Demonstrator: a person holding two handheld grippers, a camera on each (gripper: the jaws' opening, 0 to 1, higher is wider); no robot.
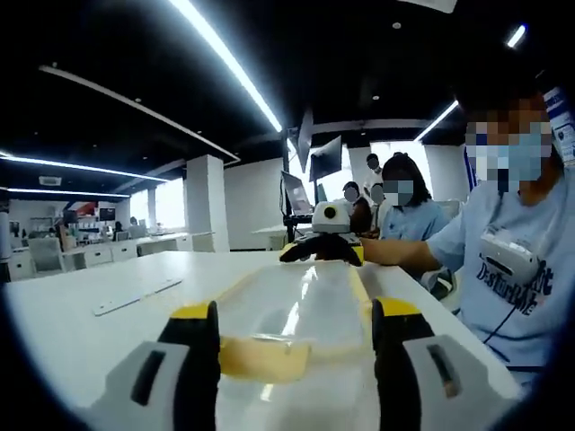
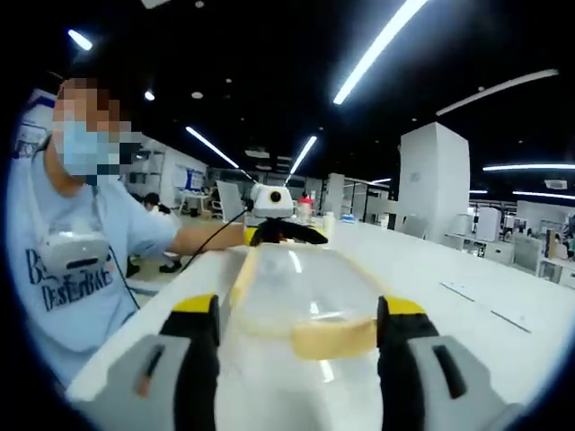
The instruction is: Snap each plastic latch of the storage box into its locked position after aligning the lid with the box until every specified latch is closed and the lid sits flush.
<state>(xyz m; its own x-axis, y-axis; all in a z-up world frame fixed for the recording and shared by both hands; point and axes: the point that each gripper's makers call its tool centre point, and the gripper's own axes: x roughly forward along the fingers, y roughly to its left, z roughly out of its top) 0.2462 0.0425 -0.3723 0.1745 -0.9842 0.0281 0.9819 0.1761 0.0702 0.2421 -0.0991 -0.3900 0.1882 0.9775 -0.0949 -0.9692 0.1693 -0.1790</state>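
The storage box [image 1: 301,310] lies long across the white tabletop [image 1: 81,310], clear lid [image 2: 301,292] on top with yellow trim along its edges. At each short end sits a yellow latch [image 1: 265,356], and a gripper faces each one. In the left gripper view, the left gripper [image 1: 295,337] has its jaws apart, straddling the near end, the latch between them. At the far end sits the right gripper [image 1: 323,244]. From the right gripper view, same story mirrored: jaws wide either side of the other latch [image 2: 334,338], left gripper opposite. The person [image 1: 517,260] in a light blue printed shirt stands alongside the tabletop. A flat white strip [image 1: 137,296] lies off to one side, well apart from the box
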